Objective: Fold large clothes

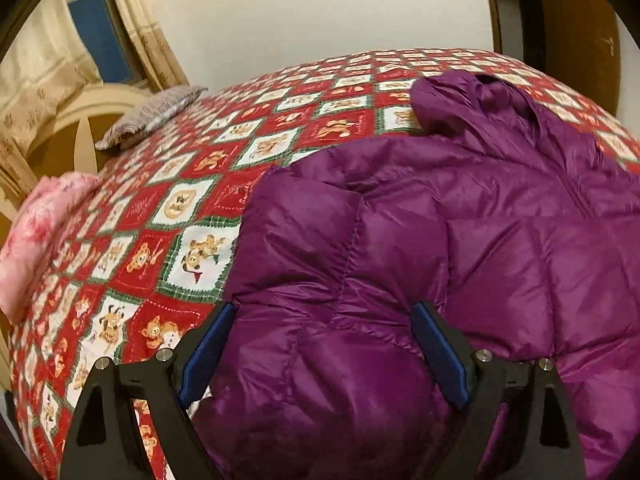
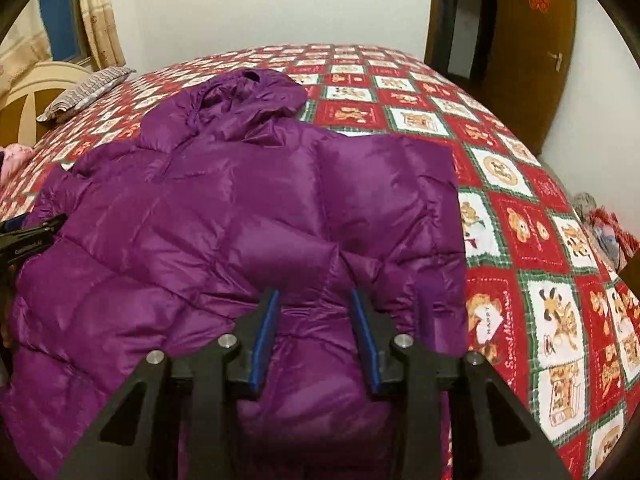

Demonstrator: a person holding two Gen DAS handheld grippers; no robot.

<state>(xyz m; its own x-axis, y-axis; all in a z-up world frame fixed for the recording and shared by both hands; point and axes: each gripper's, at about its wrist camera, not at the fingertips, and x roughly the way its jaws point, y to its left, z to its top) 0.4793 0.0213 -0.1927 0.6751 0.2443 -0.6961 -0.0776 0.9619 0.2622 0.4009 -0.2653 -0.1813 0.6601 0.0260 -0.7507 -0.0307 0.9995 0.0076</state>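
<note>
A shiny purple puffer jacket (image 1: 480, 240) (image 2: 220, 220) lies spread on the red patchwork bedspread (image 1: 180, 200) (image 2: 520, 240), its hood (image 2: 248, 92) toward the far wall. One sleeve (image 2: 384, 168) is laid across the jacket's right side. My left gripper (image 1: 324, 308) stands wide open over the jacket's left edge, puffy fabric lying between its blue pads without being squeezed; it also shows at the left border of the right wrist view (image 2: 32, 236). My right gripper (image 2: 314, 294) hangs over the jacket's near right part, jaws partly apart, with fabric beneath and between them but no visible pinch.
A striped pillow (image 1: 152, 116) (image 2: 88, 92) sits by the cream headboard (image 1: 80, 120). Pink folded cloth (image 1: 40, 224) lies at the bed's left edge. A brown door (image 2: 532, 60) stands at the right, and small items (image 2: 600, 224) lie beyond the bed's right side.
</note>
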